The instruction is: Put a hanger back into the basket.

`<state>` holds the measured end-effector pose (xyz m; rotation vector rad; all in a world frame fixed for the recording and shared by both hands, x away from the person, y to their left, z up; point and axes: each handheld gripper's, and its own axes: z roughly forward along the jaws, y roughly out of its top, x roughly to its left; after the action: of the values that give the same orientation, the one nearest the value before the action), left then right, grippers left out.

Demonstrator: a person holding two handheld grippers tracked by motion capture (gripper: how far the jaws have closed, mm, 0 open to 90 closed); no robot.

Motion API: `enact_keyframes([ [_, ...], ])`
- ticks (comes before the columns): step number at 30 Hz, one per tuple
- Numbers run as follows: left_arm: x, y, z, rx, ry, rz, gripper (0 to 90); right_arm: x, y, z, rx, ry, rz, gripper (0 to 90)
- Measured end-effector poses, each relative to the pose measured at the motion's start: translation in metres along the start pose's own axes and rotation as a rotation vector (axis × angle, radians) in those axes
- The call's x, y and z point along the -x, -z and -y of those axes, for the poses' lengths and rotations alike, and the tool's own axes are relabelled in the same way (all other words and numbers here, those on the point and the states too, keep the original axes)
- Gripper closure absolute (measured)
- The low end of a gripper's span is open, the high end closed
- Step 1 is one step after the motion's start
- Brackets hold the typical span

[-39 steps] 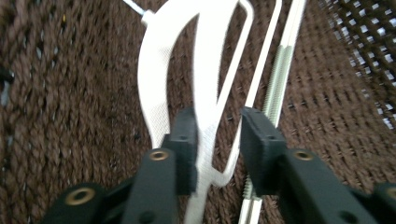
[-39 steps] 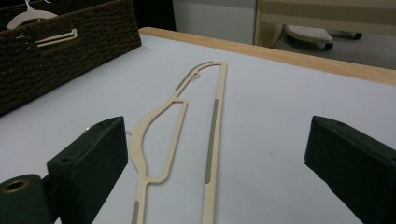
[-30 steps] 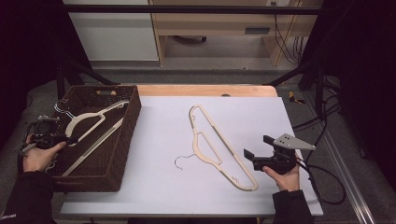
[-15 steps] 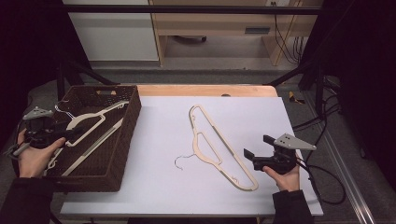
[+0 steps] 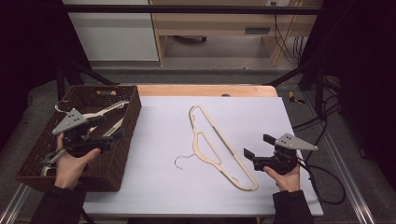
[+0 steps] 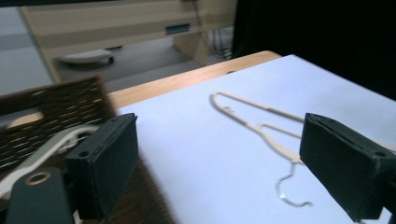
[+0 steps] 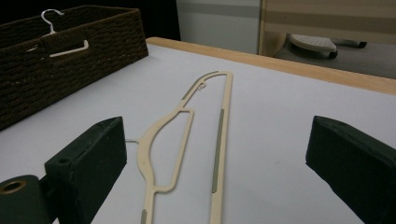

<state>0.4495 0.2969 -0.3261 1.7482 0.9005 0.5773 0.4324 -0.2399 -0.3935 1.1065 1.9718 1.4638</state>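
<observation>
White table [image 5: 154,186], basket [image 5: 123,154] at left. Hanger [image 5: 219,142] flat mid-table. Left gripper [image 5: 112,135] over basket, jaws just been opening, nothing between. Right gripper [image 5: 250,158] wide open, empty, beside hanger.

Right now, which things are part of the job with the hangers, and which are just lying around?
Part of the job:
- cream hanger flat on the white table
- brown wicker basket, hangers in it
- left gripper above the basket, fingers apart, nothing held
- right gripper near the hanger's end, fingers apart

Just lying around:
- cables at the table's right edge
- wooden furniture behind the table
</observation>
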Motion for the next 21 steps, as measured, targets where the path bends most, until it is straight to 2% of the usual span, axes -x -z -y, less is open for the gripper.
enact_keyframes([
  [2,0.012,-0.007,0.002,0.008,-0.007,0.035,11.5,0.0,0.0,0.0,0.002,0.001,-0.002,5.6],
  [4,0.021,-0.013,0.003,0.015,-0.011,0.052,11.6,0.0,0.0,0.0,0.002,0.004,-0.005,5.6],
  [8,0.042,-0.029,0.007,0.003,-0.032,0.103,11.6,-0.001,-0.002,0.0,-0.001,0.011,-0.009,5.5],
  [13,0.061,-0.054,0.01,-0.03,-0.047,0.152,11.6,-0.004,-0.004,0.0,-0.003,0.012,-0.014,5.6],
  [21,0.084,-0.094,0.021,-0.1,-0.081,0.2,12.2,-0.006,-0.007,0.001,-0.007,0.016,-0.024,5.6],
])
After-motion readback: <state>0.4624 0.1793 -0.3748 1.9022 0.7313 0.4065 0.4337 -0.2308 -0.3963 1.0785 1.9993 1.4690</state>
